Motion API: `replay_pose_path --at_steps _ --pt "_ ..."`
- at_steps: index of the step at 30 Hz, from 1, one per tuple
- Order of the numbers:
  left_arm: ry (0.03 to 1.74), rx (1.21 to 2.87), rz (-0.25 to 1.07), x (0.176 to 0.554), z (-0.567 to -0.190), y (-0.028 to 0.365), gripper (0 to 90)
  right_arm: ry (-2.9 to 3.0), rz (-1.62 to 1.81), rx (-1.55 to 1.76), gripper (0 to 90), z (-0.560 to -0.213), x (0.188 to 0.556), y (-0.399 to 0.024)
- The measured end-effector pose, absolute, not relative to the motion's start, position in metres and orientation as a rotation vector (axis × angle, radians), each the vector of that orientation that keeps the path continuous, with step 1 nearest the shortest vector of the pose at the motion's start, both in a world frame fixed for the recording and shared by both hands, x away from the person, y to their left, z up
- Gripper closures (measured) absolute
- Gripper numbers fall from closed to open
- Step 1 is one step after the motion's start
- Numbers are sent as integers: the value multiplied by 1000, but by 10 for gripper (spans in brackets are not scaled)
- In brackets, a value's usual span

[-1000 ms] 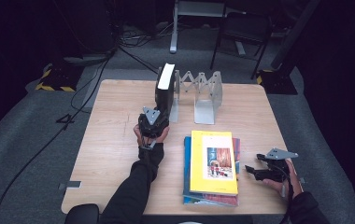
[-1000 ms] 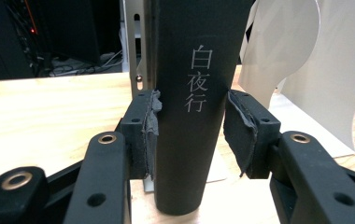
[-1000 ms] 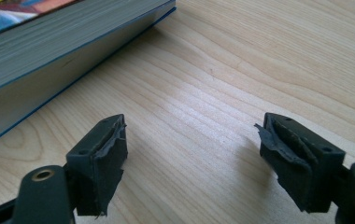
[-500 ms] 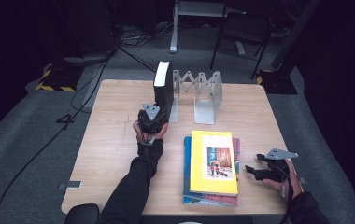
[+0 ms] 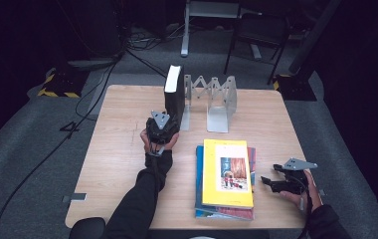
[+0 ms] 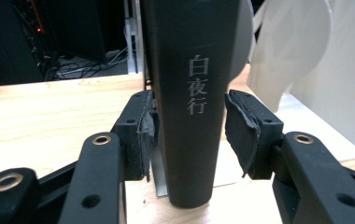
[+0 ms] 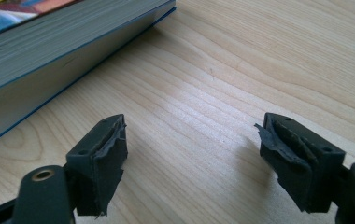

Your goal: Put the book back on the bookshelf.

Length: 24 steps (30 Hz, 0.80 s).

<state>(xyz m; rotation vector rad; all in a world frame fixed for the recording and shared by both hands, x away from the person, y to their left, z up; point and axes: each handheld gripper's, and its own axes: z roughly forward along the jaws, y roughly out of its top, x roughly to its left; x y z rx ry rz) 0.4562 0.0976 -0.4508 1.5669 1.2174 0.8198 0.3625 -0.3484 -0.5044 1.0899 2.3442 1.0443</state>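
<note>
From the high view: a black book (image 5: pixel 173 94) standing upright at the far middle of the wooden table (image 5: pixel 117 154), touching the left end of a grey zigzag book rack (image 5: pixel 212 99), with the left gripper (image 5: pixel 161 130) right at its near edge. From the left gripper view, much closer: the book's dark spine (image 6: pixel 192 98) with pale printed signs, standing between the two black jaws, a small gap showing on the right side, the left pad very close to the cover, hard to tell if touching. Jaws just opening a bit, about half wide, the book in the gap but not squeezed. Off to the near right, well apart: the right gripper (image 5: pixel 279 181) low by the table, just right of a flat stack of books (image 5: pixel 225 174) with a yellow one on top. From the right gripper view: jaws wide apart, bare wood between them, the stack's page edges (image 7: pixel 49 51) at the far left.
</note>
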Motion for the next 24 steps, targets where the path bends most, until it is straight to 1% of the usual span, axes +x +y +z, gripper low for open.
replay_pose_path --at_steps 3,6,8,10,13,16,18,21,24 --pt "1209 1588 785 455 -447 101 511 2345 1044 1091 232 -504 362 -348" --pt "1213 1630 704 453 -447 102 511 2344 1044 1090 232 -504 362 -348" --pt "1195 1680 693 451 -446 103 500 2345 1044 1090 232 -504 362 -348" --pt "1112 1756 655 445 -443 103 472 2344 1044 1090 232 -504 362 -348" --pt "1010 1852 642 435 -443 104 447 2346 1044 1090 232 -504 363 -348" --pt "924 1912 604 423 -447 107 429 2347 1041 1091 231 -504 363 -348" --pt "905 1933 592 420 -448 109 412 2346 1040 1091 230 -504 363 -348" --pt "830 1992 558 412 -450 115 408 2348 1035 1094 221 -504 363 -348" --pt "740 2058 508 403 -452 122 384 2358 1025 1095 219 -503 362 -349"
